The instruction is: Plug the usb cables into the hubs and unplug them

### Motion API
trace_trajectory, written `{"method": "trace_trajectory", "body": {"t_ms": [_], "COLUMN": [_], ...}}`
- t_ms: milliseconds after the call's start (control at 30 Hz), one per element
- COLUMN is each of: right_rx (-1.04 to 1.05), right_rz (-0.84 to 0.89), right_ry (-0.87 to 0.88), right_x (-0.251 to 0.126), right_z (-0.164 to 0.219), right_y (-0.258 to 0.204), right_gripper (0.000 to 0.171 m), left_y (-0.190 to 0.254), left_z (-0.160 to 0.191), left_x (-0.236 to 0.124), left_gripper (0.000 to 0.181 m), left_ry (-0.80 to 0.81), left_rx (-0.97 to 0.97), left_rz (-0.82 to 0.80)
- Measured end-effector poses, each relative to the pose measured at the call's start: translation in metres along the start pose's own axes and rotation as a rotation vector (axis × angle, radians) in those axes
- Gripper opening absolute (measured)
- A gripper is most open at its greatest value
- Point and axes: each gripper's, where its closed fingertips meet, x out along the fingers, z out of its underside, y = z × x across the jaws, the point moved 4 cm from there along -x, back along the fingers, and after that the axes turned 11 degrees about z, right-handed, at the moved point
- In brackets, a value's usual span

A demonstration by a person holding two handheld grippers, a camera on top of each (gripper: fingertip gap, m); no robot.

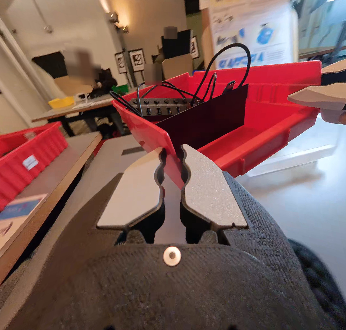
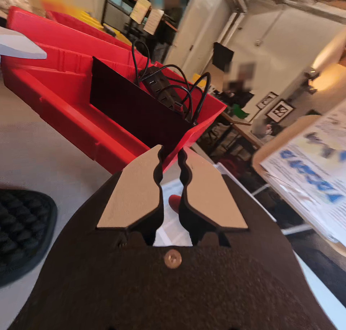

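Note:
A red bin [image 1: 262, 119] holds a grey USB hub [image 1: 161, 107], loose black USB cables [image 1: 230, 64] and an upright black divider [image 1: 206, 122]. My left gripper [image 1: 173, 149] is shut on the bin's near side wall. My right gripper [image 2: 170, 149] is shut on the wall at the bin's [image 2: 61, 89] opposite end. The bin hangs tilted between them, seemingly off the table. The hub [image 2: 161, 89], the cables [image 2: 187, 85] and a free USB plug [image 2: 178, 106] lie behind the divider [image 2: 134, 107]. Each gripper shows at the edge of the other's view.
A second red crate [image 1: 28, 156] sits on a wood-edged table at the left, with a printed sheet [image 1: 16, 214] near it. The white table [image 1: 299, 199] lies below the bin. A poster board [image 2: 309, 171] stands at the right. A black mesh pad [image 2: 22, 227] is at the lower left. People sit at tables behind. Spacing between my two grippers at the tips: around 20 cm.

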Motion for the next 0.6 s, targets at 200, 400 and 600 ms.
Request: {"method": "trace_trajectory", "body": {"t_ms": [200, 400, 600], "right_rx": [0.041, -0.051, -0.244], "right_rz": [-0.095, -0.222, -0.363], "right_ry": [-0.097, -0.23, -0.441], "right_x": [0.06, 0.048, 0.007], "right_z": [0.051, 0.096, 0.136], "right_y": [-0.071, -0.085, -0.037], "right_gripper": [0.014, 0.025, 0.063], "left_y": [-0.049, -0.046, -0.031], "left_z": [0.088, 0.119, 0.113], "left_x": [0.002, 0.024, 0.034], "left_gripper": [0.013, 0.012, 0.038], "left_ry": [-0.102, -0.096, -0.238], "left_rx": [-0.059, -0.121, -0.044], "left_rz": [-0.052, -0.025, 0.111]}}
